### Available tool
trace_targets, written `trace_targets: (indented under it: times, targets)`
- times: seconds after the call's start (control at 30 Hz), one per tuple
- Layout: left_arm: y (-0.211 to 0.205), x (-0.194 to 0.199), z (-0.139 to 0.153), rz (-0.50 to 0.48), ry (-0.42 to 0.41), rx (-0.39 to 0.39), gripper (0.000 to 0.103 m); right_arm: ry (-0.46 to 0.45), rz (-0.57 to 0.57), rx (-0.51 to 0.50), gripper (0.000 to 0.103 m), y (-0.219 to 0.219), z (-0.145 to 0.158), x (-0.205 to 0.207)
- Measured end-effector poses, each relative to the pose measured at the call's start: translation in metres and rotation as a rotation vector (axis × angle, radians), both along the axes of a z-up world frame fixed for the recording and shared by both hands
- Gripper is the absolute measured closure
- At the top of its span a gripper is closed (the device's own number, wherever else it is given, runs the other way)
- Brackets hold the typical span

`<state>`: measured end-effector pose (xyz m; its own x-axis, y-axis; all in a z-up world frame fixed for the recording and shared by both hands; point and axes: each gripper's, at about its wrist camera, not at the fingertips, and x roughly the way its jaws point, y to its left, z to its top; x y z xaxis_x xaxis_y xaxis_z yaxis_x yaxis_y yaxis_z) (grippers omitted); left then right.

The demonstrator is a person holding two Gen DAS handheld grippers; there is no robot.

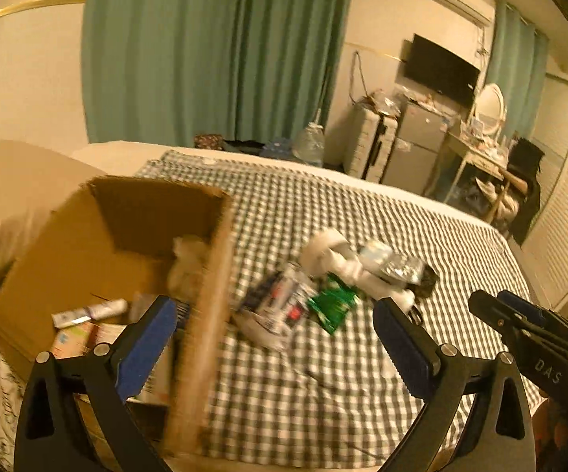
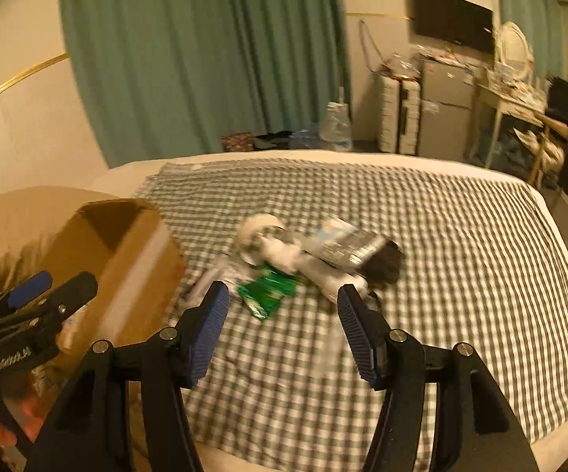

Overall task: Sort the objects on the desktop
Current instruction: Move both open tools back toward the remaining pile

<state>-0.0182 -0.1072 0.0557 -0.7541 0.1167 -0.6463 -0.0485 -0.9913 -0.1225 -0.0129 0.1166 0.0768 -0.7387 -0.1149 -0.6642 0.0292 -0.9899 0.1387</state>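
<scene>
An open cardboard box (image 1: 87,244) stands at the left of the checked cloth (image 1: 362,354). It holds a white tube (image 1: 91,310), small cartons (image 1: 73,340) and something white and crumpled (image 1: 189,259). My left gripper (image 1: 274,305) is open wide, its jaws either side of the box's right wall. To the right lies a pile: a green packet (image 2: 268,291), a white roll (image 2: 258,232), a silver packet (image 2: 346,246) and a black item (image 2: 388,265). My right gripper (image 2: 282,291) hangs open just short of the green packet, with nothing in it.
The cloth covers a bed (image 2: 559,432) with a pale pillow (image 1: 12,196) behind the box. Beyond the bed are a green curtain (image 1: 205,59), a water jug (image 1: 309,143), a white suitcase (image 1: 368,145), a small fridge (image 1: 417,145) and a cluttered desk (image 1: 480,153). A hand (image 2: 4,428) shows at the lower left.
</scene>
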Motion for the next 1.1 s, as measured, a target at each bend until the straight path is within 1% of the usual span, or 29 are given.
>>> trace_targets:
  times: [0.07, 0.2, 0.3, 0.5, 0.63, 0.7, 0.8, 0.97, 1.03, 1.1]
  targets:
    - [0.017, 0.002, -0.012, -0.023, -0.012, -0.013, 0.000, -0.015, -0.021, -0.016, 0.045, 0.015, -0.014, 0.002]
    - [0.042, 0.001, -0.036, -0.065, -0.037, -0.042, 0.000, -0.080, -0.064, -0.055, 0.045, 0.045, -0.045, -0.003]
    - [0.055, -0.007, -0.055, -0.091, -0.070, -0.070, 0.000, -0.124, -0.095, -0.049, 0.045, 0.056, -0.065, -0.013]
    - [0.063, -0.030, -0.092, -0.114, -0.123, -0.096, 0.000, -0.188, -0.116, -0.047, 0.045, 0.060, -0.094, -0.033]
    - [0.056, -0.049, -0.110, -0.121, -0.131, -0.083, 0.000, -0.194, -0.091, -0.021, 0.045, 0.054, -0.104, -0.047]
    - [0.056, -0.060, -0.117, -0.116, -0.146, -0.083, 0.000, -0.185, -0.062, -0.025, 0.045, 0.051, -0.108, -0.057]
    - [0.058, -0.077, -0.121, -0.119, -0.141, -0.073, 0.000, -0.176, -0.024, -0.042, 0.045, 0.049, -0.114, -0.073]
    - [0.069, -0.114, -0.121, -0.129, -0.130, -0.075, 0.000, -0.176, 0.011, -0.019, 0.045, 0.050, -0.126, -0.097]
    - [0.072, -0.130, -0.120, -0.113, -0.126, -0.073, 0.000, -0.176, 0.021, -0.021, 0.045, 0.051, -0.129, -0.106]
    - [0.073, -0.147, -0.122, -0.097, -0.131, -0.055, 0.000, -0.182, 0.028, -0.023, 0.045, 0.051, -0.133, -0.114]
